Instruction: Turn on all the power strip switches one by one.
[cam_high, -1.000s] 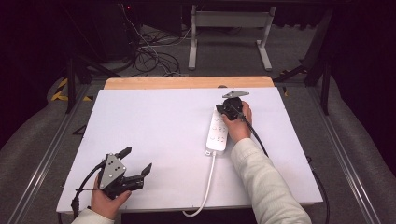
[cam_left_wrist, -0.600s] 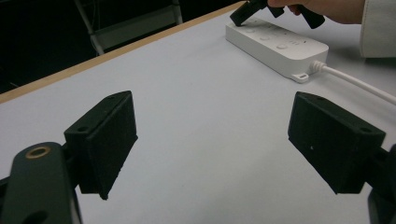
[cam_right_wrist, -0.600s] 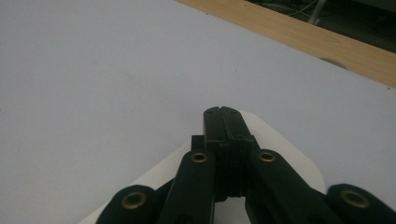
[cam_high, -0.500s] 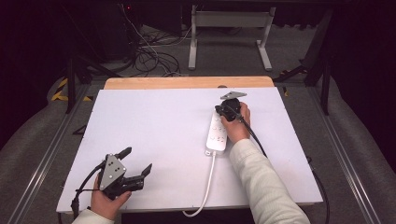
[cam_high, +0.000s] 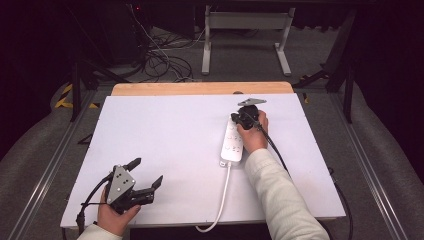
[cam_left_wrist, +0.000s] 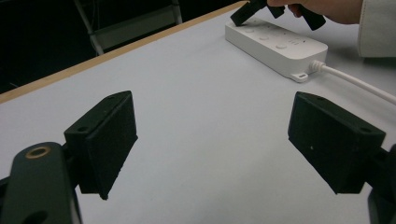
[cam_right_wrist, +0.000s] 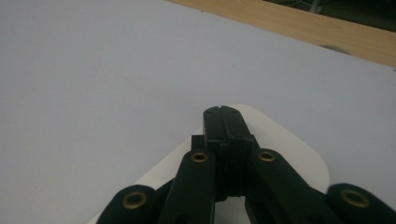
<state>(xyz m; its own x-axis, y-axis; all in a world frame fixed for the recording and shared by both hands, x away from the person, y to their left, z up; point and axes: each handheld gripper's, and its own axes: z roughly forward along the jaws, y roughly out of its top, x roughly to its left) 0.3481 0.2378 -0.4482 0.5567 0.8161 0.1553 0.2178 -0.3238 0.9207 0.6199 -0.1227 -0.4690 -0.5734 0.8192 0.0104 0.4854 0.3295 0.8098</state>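
A white power strip (cam_high: 233, 140) lies on the white table top right of centre, its far end away from me; its cable (cam_high: 220, 200) runs off the near edge. My right gripper (cam_high: 236, 119) is shut, tips down over the strip's far end (cam_right_wrist: 280, 140), nothing between the jaws. In the right gripper view the closed tips (cam_right_wrist: 223, 112) sit just above the strip's rounded end. My left gripper (cam_high: 148, 173) rests near the table's front left corner, open and holding nothing. The left gripper view has the power strip (cam_left_wrist: 275, 44) far off beyond its spread jaws, with the right gripper (cam_left_wrist: 245, 14) on it.
The white table top (cam_high: 165, 135) has a wooden strip (cam_high: 200, 88) along its far edge. Beyond it stand a metal frame (cam_high: 245, 30) and loose cables (cam_high: 165, 60) on the floor. Rails (cam_high: 47, 165) run along both sides.
My right gripper has shifted slightly over the far end of the power strip. The left gripper has stayed in place.
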